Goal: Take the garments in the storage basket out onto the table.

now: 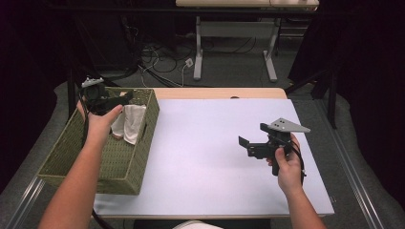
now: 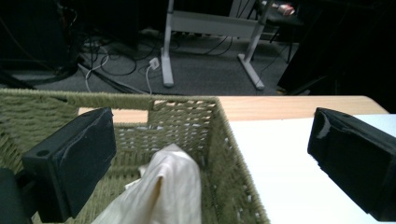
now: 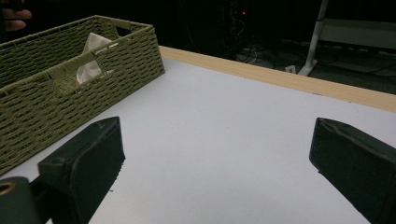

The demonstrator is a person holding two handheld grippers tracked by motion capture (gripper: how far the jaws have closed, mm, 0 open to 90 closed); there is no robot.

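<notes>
— Left tongs (image 1: 125, 98)?
— Jaws wide apart, gripping nothing; poised over the far end of the basket (image 1: 122, 167), just above the cloth (image 1: 131, 121).
— Cloth?
— Pale, crumpled, lying inside the basket at its far end, leaning against the right wall.
— Right tongs (image 1: 252, 134)?
— Wide open too, empty; held well to the right of the basket, above the white surface (image 1: 200, 162), pointing toward the basket.

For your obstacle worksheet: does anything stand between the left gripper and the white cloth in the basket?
Nothing visible does. The left gripper hangs with its jaws open over the green woven basket, and the white cloth lies uncovered just below and between them.
</notes>
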